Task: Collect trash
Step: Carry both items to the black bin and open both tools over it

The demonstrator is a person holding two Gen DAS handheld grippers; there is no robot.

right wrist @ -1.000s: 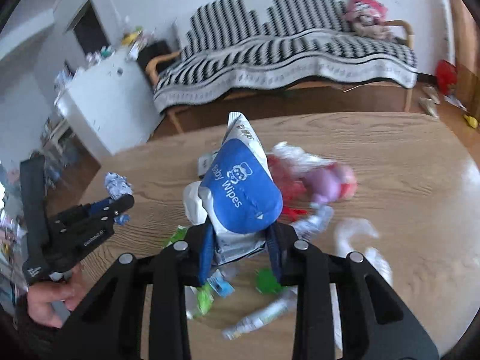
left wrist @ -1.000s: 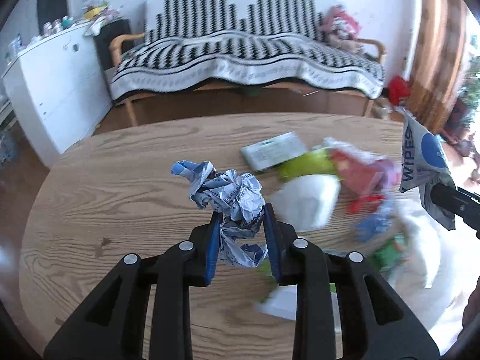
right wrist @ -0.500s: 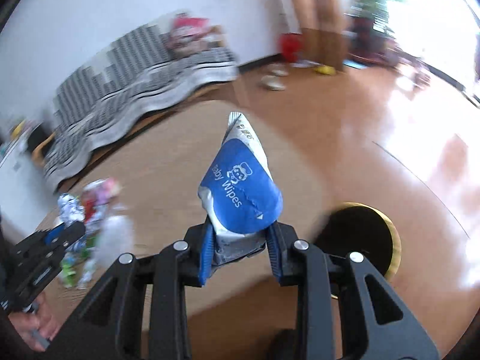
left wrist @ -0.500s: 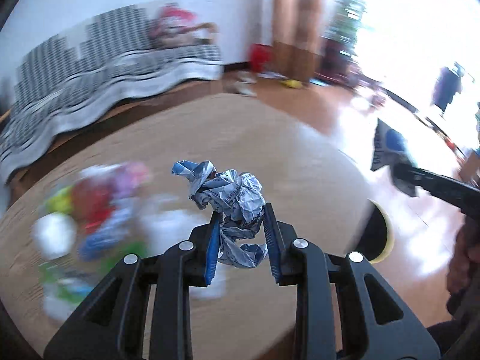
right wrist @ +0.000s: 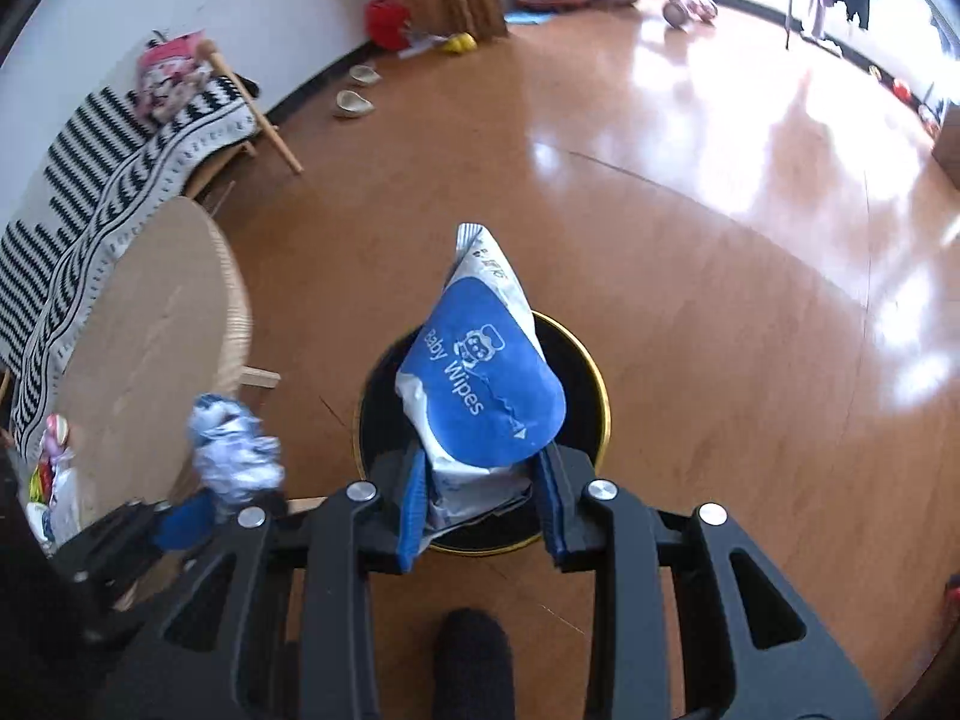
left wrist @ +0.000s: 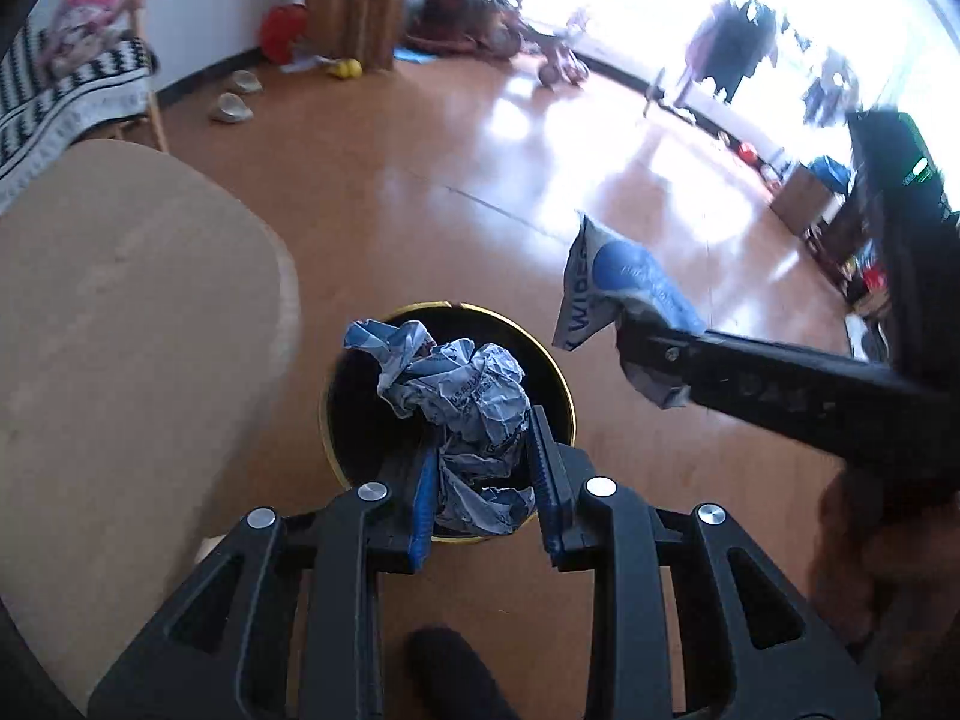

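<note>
Risk first: both of your loads are light and springy, so either may catch on a pad or drift as it falls and land on the floor rather than in the bin [left wrist: 543, 360]. Your left claw [left wrist: 483, 474] is clamped narrow on the crumpled paper [left wrist: 462, 396], which in the left view hangs over the bin's dark mouth. In the right view, though, that same paper [right wrist: 237, 456] sits off to the side of the bin [right wrist: 594, 384], nearer the edge of the surface [right wrist: 150, 336], so I judge you may not be squarely above the opening yet. Your right claw [right wrist: 483, 492] grips the wipes packet [right wrist: 480, 384] by its lower end, with the packet standing up over the bin; from the left view the packet [left wrist: 618, 282] looks offset over bare floor. Release one at a time, I'd suggest, so the two claws don't knock each other.

The paper is a wrinkled ball with loose, jagged corners, printed blue and white. The packet is thin glossy film, flattened and creased, blue with a white end. The bin is round and black with a gold rim. The floor is glossy wood and would let a stray piece slide.
</note>
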